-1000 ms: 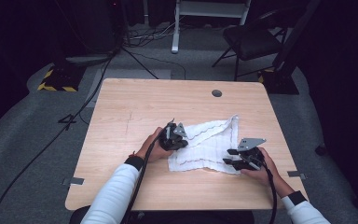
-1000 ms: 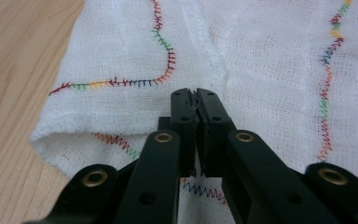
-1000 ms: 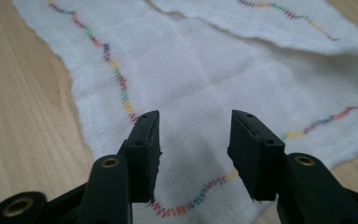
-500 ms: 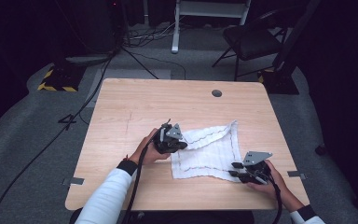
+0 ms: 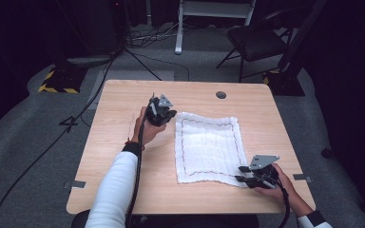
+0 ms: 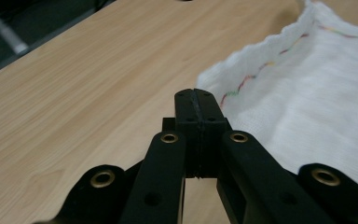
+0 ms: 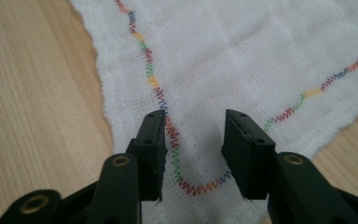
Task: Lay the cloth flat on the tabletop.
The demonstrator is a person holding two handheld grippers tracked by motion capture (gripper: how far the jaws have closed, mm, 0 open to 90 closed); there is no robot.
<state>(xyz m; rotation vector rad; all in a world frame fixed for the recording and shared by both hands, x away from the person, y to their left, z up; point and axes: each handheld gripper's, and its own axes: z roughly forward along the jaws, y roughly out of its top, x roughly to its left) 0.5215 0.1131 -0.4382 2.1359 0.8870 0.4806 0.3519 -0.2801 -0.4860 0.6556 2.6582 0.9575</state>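
A white cloth (image 5: pixel 206 142) with a coloured zigzag stitched border lies spread flat on the wooden table (image 5: pixel 119 156). My left gripper (image 5: pixel 167 115) rests at the cloth's far left corner. In the left gripper view its jaws (image 6: pixel 197 100) are shut, and the cloth's edge (image 6: pixel 317 93) lies just past and to the right of the tips. I see nothing between them. My right gripper (image 5: pixel 241 174) is at the cloth's near right corner. In the right gripper view it (image 7: pixel 195 119) stands open over the cloth (image 7: pixel 242 46), straddling the stitched line.
A round cable hole (image 5: pixel 221 95) sits near the table's far edge. Bare wood lies left of the cloth. On the floor beyond are a black chair (image 5: pixel 256 38), cables (image 5: pixel 138 57) and a yellow-and-black striped block (image 5: pixel 57 83).
The crumpled cloth has been drawn out flat. My left gripper moved away toward the far left corner; my right gripper moved toward the near right corner.
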